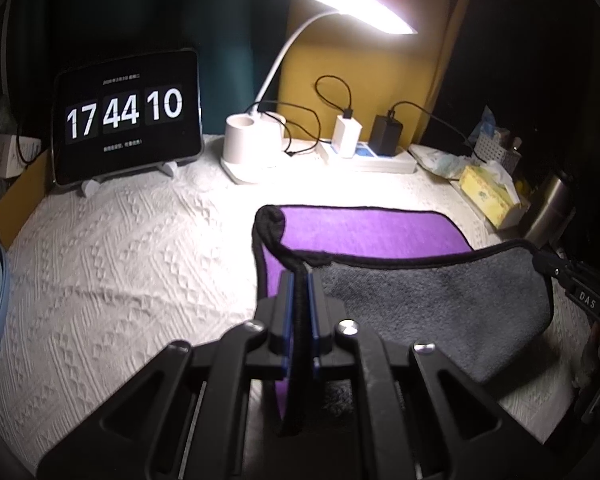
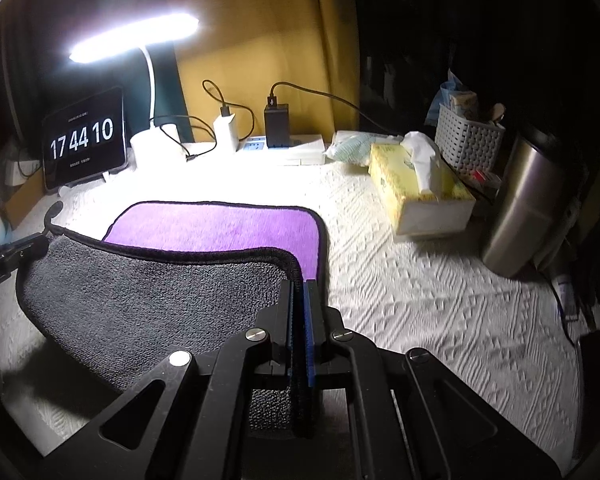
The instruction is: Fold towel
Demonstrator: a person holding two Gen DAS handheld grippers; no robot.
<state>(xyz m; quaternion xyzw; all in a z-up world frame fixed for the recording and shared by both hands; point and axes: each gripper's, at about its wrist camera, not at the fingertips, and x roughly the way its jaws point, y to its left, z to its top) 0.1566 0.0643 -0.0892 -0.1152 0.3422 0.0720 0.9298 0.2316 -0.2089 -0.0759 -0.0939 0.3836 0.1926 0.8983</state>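
Purple-and-grey towel [image 2: 220, 232], black-edged, lies on the white textured desk [image 2: 420, 300]; near edge lifted, grey underside up. Left tongs [image 1: 299, 280] clamped on its left near corner, right tongs [image 2: 299, 288] clamped on the right near corner. Far purple edge lies ahead of both, equally near; fold likely goes forward.

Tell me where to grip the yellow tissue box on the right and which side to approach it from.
Judging by its shape, grip the tissue box across its two long side walls, coming down from above, near one end. The box lies flat on the white cloth, and a tissue sticks up from the middle of its top, so a centred grasp would crush it. The steel flask crowds its right side.
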